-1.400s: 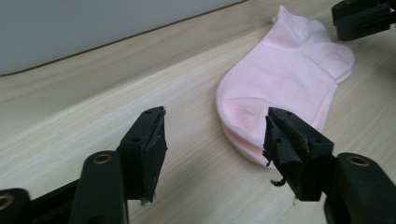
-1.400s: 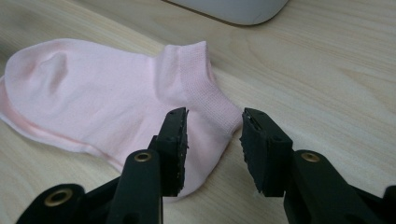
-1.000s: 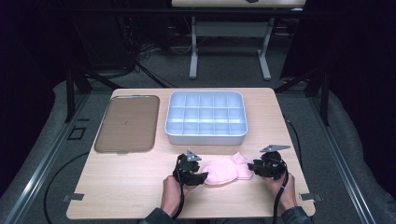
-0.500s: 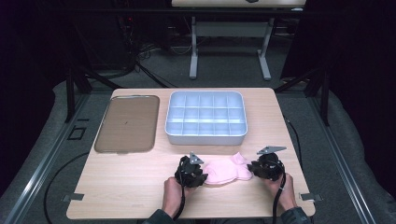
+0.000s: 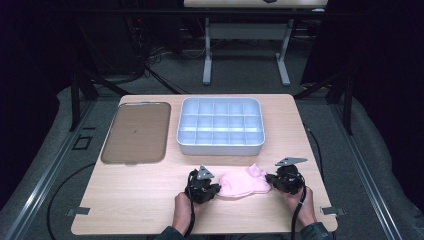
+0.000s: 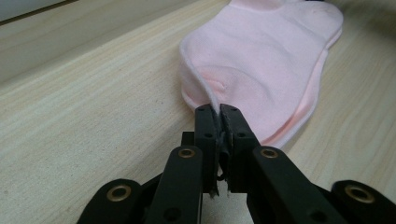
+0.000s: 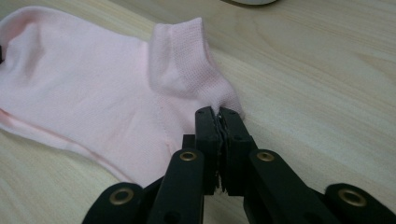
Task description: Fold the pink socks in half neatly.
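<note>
So the pink sock [image 5: 243, 183] is lying flat near the front edge of the table [image 5: 150, 200], right between the two hands, and both tools have just finished closing on it. The left gripper [image 6: 219, 109] has its jaws pinched together on the sock's rim at one end; you can see a thin fold of fabric caught between the tips in the left gripper view. The right gripper [image 7: 218, 112] is doing the same at the opposite end, jaws clamped tight on a bit of the cloth just below the ribbed cuff [image 7: 180, 51]. In the high view the left gripper [image 5: 216, 189] and right gripper [image 5: 269, 181] face each other across the sock, which makes sense to me: grab both ends and you can lift it taut or fold it without it flopping around. Further back sit a divided bin [image 5: 220, 125] and a flat brown tray [image 5: 136, 132], both well away from the sock, so my guess is the sock ends up in one of those. Nothing's lifted yet, though; it looks like it's fully resting on the wood.
</note>
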Available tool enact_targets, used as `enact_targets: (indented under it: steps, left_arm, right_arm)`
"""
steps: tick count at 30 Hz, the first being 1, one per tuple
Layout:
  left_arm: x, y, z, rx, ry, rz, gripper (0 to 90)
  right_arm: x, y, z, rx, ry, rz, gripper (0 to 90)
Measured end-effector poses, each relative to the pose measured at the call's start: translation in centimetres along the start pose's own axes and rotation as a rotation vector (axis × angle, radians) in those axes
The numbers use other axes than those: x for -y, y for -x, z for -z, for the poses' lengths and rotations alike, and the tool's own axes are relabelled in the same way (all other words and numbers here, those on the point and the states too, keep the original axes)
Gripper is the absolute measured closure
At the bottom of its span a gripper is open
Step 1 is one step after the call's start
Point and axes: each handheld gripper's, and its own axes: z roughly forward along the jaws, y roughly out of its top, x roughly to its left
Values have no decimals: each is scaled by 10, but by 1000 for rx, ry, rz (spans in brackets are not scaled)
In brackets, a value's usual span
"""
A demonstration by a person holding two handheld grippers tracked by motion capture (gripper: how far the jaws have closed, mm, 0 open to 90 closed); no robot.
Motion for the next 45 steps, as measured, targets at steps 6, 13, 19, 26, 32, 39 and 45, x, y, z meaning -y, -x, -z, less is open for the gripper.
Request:
enact_targets:
  steps: [6,13,19,26,32,39,45]
  left_arm:
    - [6,-5,0,30,45,30,864]
    - [9,-7,0,36,73,48,868]
    - [9,-10,0,47,71,51,868]
    - [9,-12,0,64,70,73,867]
    - [9,-12,0,69,71,78,867]
    - [9,-13,0,70,71,80,867]
    - [9,-13,0,73,70,86,867]
  right_arm:
    - [-6,-11,9,41,27,50,875]
    - [-14,-24,21,71,34,108,874]
    - [-18,-34,27,65,43,147,872]
    - [-26,-51,28,9,46,182,875]
    - [-29,-60,25,-21,48,201,875]
    - [-34,-71,20,-57,40,229,875]
    - [-38,-83,11,-75,26,255,875]
